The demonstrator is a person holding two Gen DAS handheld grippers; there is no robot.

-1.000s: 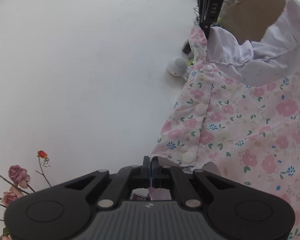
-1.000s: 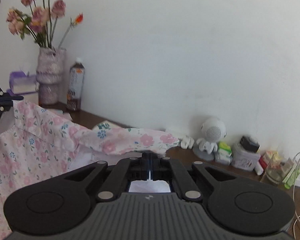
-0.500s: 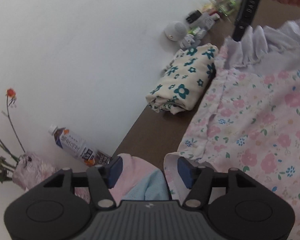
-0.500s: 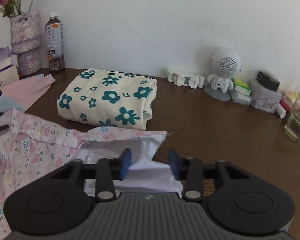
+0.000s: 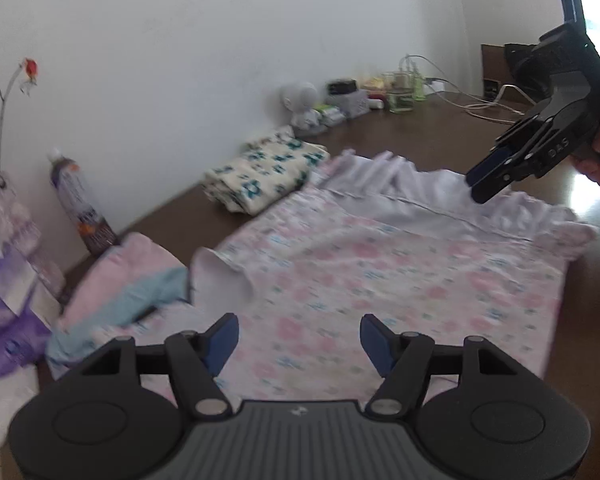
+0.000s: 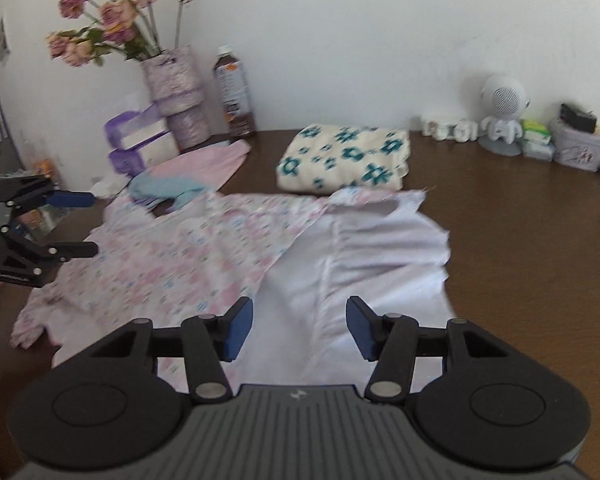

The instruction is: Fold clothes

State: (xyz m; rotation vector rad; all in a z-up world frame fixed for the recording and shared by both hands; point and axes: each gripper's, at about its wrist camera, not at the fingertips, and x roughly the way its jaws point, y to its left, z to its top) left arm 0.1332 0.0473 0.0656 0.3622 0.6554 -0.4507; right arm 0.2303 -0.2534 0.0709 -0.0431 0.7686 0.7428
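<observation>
A pink floral garment (image 5: 380,280) with a white lining (image 6: 372,256) lies spread on the brown table (image 6: 520,220). My left gripper (image 5: 299,340) hovers over its floral side. Its jaws are opening, and nothing is pinched between the blue pads. From the right wrist view, the left gripper (image 6: 82,224) sits at the garment's left edge. My right gripper (image 6: 300,328) hangs above the white lining. Its jaws are closing, still apart, with only cloth lying beneath them. The left wrist view shows the right gripper (image 5: 488,184), held by a hand, just over the ruffled hem.
A folded cream cloth with teal flowers (image 6: 344,164) lies behind the garment. A pink and blue garment (image 6: 196,168) lies at the back left, near purple boxes (image 6: 140,144), a flower vase (image 6: 176,96) and a bottle (image 6: 234,92). A white figurine (image 6: 500,116) and small clutter line the wall.
Both grippers were shut on the raised garment a second ago. They have let go and drawn back, and the garment now lies flat on the table.
</observation>
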